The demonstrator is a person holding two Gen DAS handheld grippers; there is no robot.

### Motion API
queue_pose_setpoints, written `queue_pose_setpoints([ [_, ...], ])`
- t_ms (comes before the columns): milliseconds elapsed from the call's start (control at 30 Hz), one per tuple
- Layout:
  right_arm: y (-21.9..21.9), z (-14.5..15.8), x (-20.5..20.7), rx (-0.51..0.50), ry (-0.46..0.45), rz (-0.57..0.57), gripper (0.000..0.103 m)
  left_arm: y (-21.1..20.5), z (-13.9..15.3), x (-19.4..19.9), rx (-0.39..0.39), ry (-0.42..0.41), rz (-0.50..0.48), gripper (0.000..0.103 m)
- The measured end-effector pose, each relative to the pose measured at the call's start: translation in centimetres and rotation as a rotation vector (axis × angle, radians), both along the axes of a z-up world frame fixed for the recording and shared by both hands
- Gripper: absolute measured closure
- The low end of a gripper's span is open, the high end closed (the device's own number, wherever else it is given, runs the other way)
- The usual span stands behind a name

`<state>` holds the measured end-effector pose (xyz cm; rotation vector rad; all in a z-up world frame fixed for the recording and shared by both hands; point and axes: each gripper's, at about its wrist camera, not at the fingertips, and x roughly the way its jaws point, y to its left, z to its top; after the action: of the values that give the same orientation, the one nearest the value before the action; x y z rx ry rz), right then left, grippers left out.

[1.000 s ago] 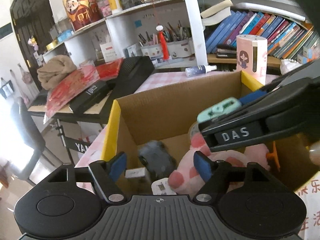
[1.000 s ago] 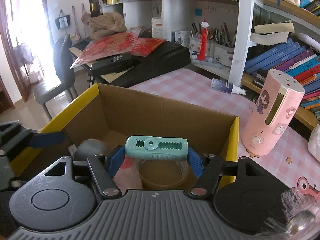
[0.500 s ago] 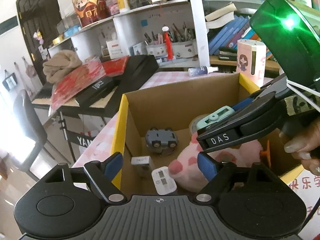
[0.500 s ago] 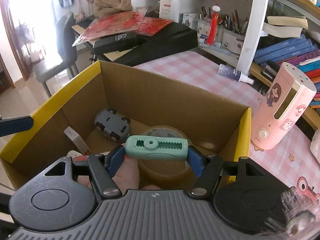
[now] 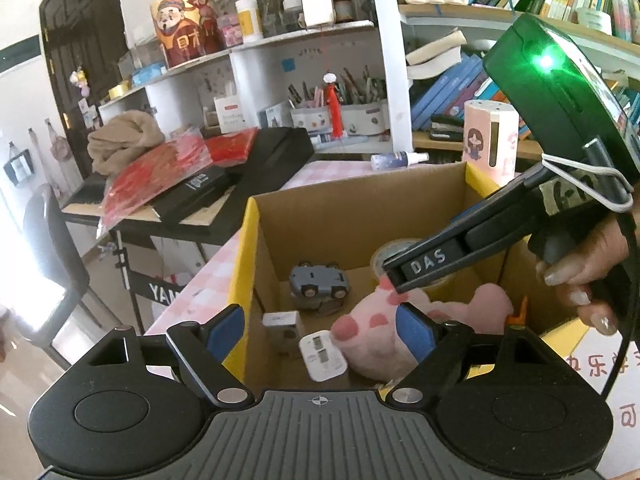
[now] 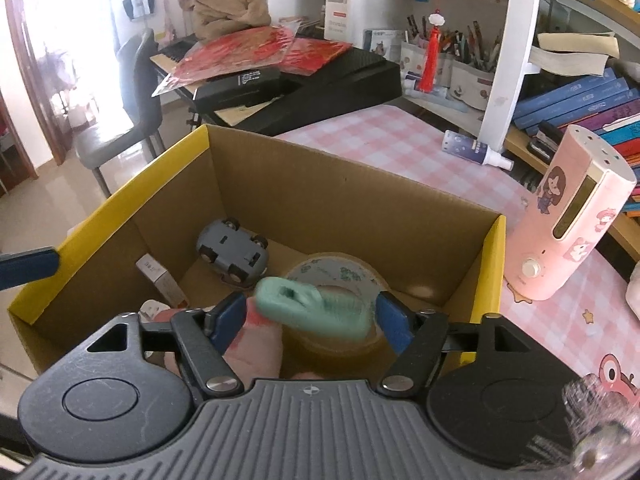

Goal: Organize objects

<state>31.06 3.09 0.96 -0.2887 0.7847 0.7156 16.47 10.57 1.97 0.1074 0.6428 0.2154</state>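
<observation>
Pink-checked surface (image 6: 384, 148) carries the cardboard box (image 6: 320, 196). Right claw (image 6: 310, 314) jaws have just been opening; the blurred green clip (image 6: 308, 308) sits loose between them, above the box. Left claw (image 5: 316, 330) gapes empty.

White shelving (image 5: 280, 46) holds books (image 6: 580, 98) and pen pots. A dark chair (image 6: 136, 92) stands on the pale floor (image 6: 44, 204). Strong daylight floods in at the left.
</observation>
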Motion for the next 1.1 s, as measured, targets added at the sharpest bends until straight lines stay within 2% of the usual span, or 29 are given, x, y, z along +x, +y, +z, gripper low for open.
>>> queue_pose_setpoints([
  [233,-1.3,0.9,-0.9,0.024,-0.029,-0.069,0.025,1.0,0.4,-1.7,-0.017,-0.019,0.018,0.017],
  [467,-3.5,2.3,-4.1,0.067,-0.070,-0.171,0.024,1.5,1.2,-3.5,-0.034,-0.058,-0.009,0.014],
  [833,-6.8,4.4,-12.8,0.112,-0.195,-0.368,0.019,1.7,1.8,-7.4,-0.080,-0.078,-0.059,0.009],
  [1100,-8.4,4.1,-19.4,0.106,-0.242,-0.527,0.012,1.5,1.6,-10.5,-0.078,-0.079,-0.073,0.005],
])
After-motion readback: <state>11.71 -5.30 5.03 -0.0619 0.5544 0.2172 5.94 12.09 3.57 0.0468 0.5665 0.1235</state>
